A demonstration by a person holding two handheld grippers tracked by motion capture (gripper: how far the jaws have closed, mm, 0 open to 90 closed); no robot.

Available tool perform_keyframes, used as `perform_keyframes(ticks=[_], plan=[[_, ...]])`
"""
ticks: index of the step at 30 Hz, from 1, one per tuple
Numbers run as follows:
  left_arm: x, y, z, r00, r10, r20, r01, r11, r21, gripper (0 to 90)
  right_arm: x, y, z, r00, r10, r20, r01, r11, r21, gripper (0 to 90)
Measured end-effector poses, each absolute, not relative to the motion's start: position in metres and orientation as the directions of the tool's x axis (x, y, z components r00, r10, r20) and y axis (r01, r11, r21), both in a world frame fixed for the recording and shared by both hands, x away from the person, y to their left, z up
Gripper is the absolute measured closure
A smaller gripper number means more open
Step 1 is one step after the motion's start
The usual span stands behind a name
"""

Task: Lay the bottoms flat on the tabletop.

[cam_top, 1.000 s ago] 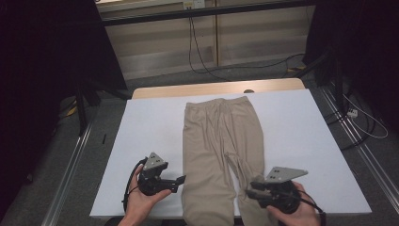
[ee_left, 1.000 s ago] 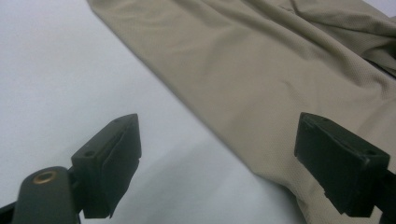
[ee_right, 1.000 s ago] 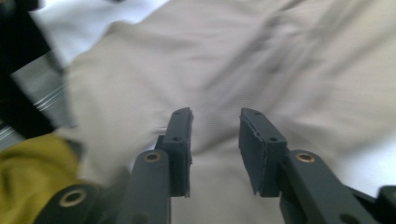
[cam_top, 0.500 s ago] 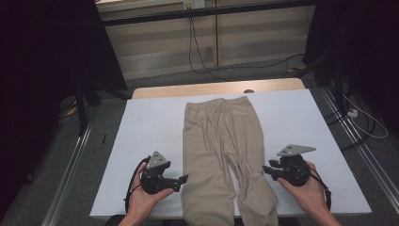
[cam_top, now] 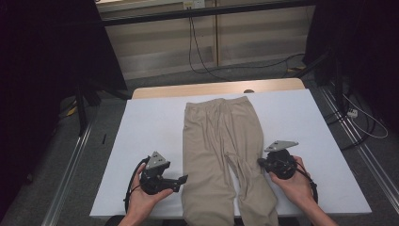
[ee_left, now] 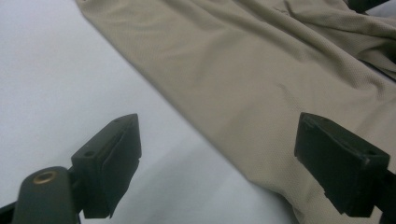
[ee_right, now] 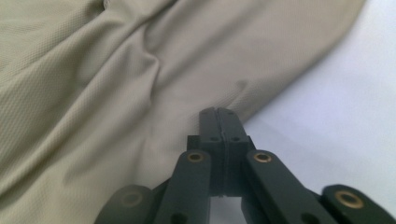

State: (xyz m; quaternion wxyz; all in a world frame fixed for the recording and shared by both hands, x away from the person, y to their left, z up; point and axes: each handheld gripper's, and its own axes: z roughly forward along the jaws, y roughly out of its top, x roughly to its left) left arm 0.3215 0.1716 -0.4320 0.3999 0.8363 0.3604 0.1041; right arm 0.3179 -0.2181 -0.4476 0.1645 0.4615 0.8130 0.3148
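Tan trousers [cam_top: 221,141] lie flat along the middle of the white table [cam_top: 150,127], waistband at the far end, legs toward me. My left gripper [cam_top: 182,181] rests on the table just left of the left leg, open. In the left gripper view its jaws [ee_left: 233,163] straddle the trousers' edge [ee_left: 261,70] without touching it. My right gripper [cam_top: 260,162] sits at the outer edge of the right leg. Its jaws have just been closing, and in the right gripper view the pads [ee_right: 218,114] meet on the cloth's edge [ee_right: 116,70], which puckers toward them.
A bare wooden strip [cam_top: 216,89] shows at the table's far edge. Cables [cam_top: 202,56] trail over the floor beyond it, and metal rails [cam_top: 367,141] run along both sides. White tabletop lies open left and right of the trousers.
My right gripper moved from the trouser hem near the front edge farther up the table to the right leg's outer edge, and its jaws closed. The left gripper stayed put.
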Motion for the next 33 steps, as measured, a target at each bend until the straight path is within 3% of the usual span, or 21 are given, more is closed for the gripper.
perform_keyframes(ticks=[6,11,14,16,17,20,22,24,25,27,33], plan=[[0.322,0.173,-0.432,0.715,0.689,-0.121,0.525,-0.414,0.744,15.0,0.336,-0.197,-0.431,-0.554,0.831,0.050,0.609,0.363,0.706,90.0],[0.321,0.173,-0.432,0.718,0.686,-0.118,0.523,-0.420,0.742,15.0,0.344,-0.168,-0.443,-0.618,0.782,0.078,0.604,0.409,0.684,89.8],[0.321,0.174,-0.432,0.717,0.686,-0.123,0.524,-0.415,0.743,15.0,0.341,-0.162,-0.451,-0.645,0.759,0.093,0.605,0.432,0.669,81.7],[0.321,0.174,-0.432,0.717,0.687,-0.124,0.525,-0.413,0.744,15.0,0.340,-0.168,-0.448,-0.637,0.760,0.126,0.615,0.403,0.678,70.2],[0.321,0.174,-0.432,0.717,0.686,-0.123,0.524,-0.415,0.744,15.0,0.339,-0.172,-0.444,-0.623,0.771,0.133,0.618,0.381,0.688,69.0],[0.321,0.174,-0.431,0.716,0.687,-0.123,0.523,-0.413,0.746,15.0,0.336,-0.193,-0.436,-0.590,0.794,0.148,0.621,0.330,0.711,69.3],[0.321,0.174,-0.432,0.715,0.688,-0.122,0.523,-0.411,0.747,15.0,0.332,-0.208,-0.435,-0.562,0.815,0.143,0.635,0.313,0.706,80.3],[0.321,0.174,-0.432,0.715,0.689,-0.121,0.523,-0.411,0.747,15.0,0.327,-0.218,-0.441,-0.551,0.825,0.128,0.650,0.328,0.685,81.4],[0.321,0.174,-0.431,0.715,0.689,-0.121,0.524,-0.413,0.745,15.0,0.323,-0.220,-0.444,-0.550,0.825,0.126,0.658,0.336,0.674,80.1],[0.321,0.174,-0.431,0.715,0.688,-0.123,0.525,-0.412,0.745,14.9,0.314,-0.215,-0.451,-0.564,0.819,0.106,0.654,0.365,0.662,69.0],[0.320,0.175,-0.431,0.713,0.690,-0.128,0.524,-0.402,0.751,14.8,0.304,-0.201,-0.448,-0.602,0.794,0.083,0.637,0.415,0.649,60.1]])
